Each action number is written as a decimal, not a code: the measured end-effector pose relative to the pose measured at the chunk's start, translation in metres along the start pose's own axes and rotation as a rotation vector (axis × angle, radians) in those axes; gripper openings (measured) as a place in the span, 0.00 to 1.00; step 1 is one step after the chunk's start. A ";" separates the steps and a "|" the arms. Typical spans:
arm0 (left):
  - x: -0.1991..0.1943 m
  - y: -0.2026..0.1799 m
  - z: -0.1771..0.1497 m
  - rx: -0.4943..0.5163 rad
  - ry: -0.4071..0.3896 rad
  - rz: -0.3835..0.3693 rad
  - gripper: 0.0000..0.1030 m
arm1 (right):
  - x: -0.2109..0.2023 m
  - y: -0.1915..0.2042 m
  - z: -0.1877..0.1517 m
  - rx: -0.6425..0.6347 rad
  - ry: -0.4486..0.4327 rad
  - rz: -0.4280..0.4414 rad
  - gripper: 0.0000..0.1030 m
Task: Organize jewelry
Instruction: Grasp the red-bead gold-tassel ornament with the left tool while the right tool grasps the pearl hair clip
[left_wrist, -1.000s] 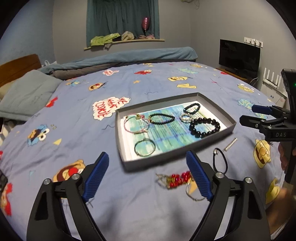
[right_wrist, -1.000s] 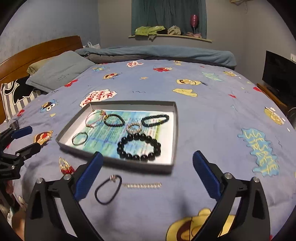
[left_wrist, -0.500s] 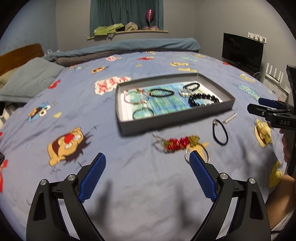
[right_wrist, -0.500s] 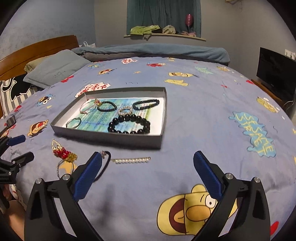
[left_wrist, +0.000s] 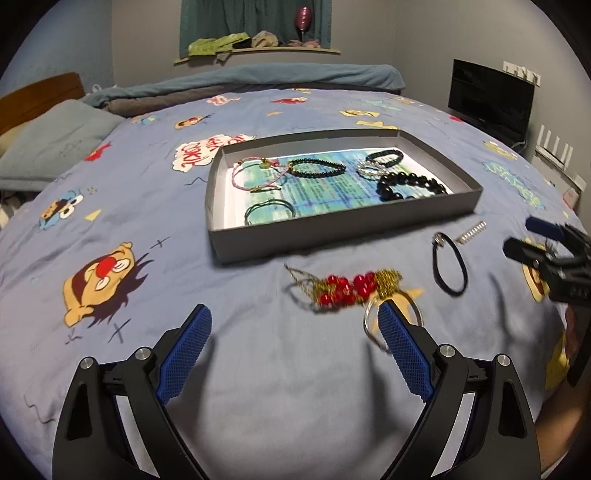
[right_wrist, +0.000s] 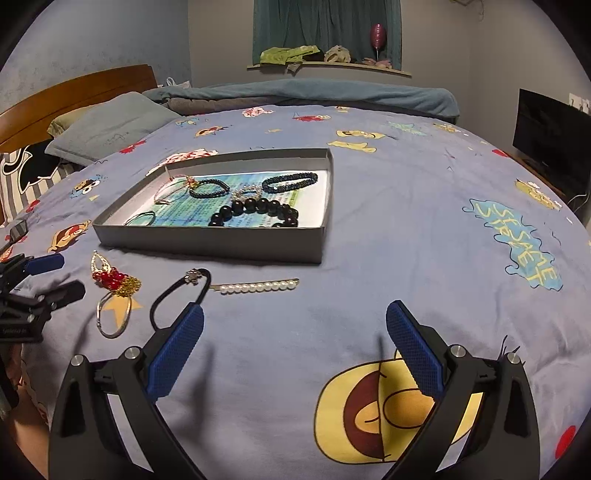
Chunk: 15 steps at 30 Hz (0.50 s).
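The left claw (left_wrist: 294, 345) hangs low over the blue bedspread (left_wrist: 258, 387) with its two blue fingers (left_wrist: 184, 354) wide apart and nothing between them. The right claw (right_wrist: 295, 352) is the same: fingers far apart, holding nothing.

Just past the left claw's right finger lies a silver ring bangle (left_wrist: 391, 321), partly hidden behind that finger. Touching it is a bunch of red beads (left_wrist: 347, 290) with gold bits. The left view is a little blurry there. The right view shows this bunch more clearly, off to its left side, with a gold loop at its far end.

Next comes a black hair tie (left_wrist: 450, 266) with a small metal charm. In the right view it sits just past the left finger of the right claw, and part of the loop is hidden behind it. Beside the tie is a pearl clip (right_wrist: 258, 286). The right view shows the whole row of white pearls. The left view shows only a small, short piece of it.

Farther back sits a grey tray (left_wrist: 332, 236) on the bedspread. Inside are a big black bead bracelet (left_wrist: 410, 184), thinner dark bracelets, a sparkly one, a pink cord one and a green one.

The left view catches the right claw at its right edge. The right view catches the left claw at its left edge. Far back are a pillow (right_wrist: 110, 133), a rolled blanket (right_wrist: 314, 96) and a TV (right_wrist: 550, 136).
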<state>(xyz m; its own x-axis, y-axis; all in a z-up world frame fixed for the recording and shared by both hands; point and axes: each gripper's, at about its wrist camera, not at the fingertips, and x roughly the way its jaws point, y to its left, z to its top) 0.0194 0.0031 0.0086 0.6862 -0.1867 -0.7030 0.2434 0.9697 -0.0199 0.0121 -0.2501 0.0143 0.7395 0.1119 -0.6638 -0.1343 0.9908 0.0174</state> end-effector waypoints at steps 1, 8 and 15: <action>0.002 0.001 0.002 -0.009 -0.003 -0.010 0.86 | 0.001 -0.002 0.000 0.004 0.000 -0.001 0.95; 0.019 0.004 0.010 -0.039 0.026 -0.073 0.52 | 0.009 -0.009 -0.005 0.012 0.012 -0.011 0.95; 0.025 0.011 0.015 -0.110 0.033 -0.173 0.36 | 0.017 -0.006 -0.003 -0.006 0.017 -0.001 0.95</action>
<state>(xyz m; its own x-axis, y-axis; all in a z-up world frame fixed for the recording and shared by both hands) 0.0495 0.0071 0.0017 0.6173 -0.3480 -0.7056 0.2779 0.9355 -0.2183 0.0231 -0.2541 0.0004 0.7282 0.1099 -0.6765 -0.1380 0.9904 0.0123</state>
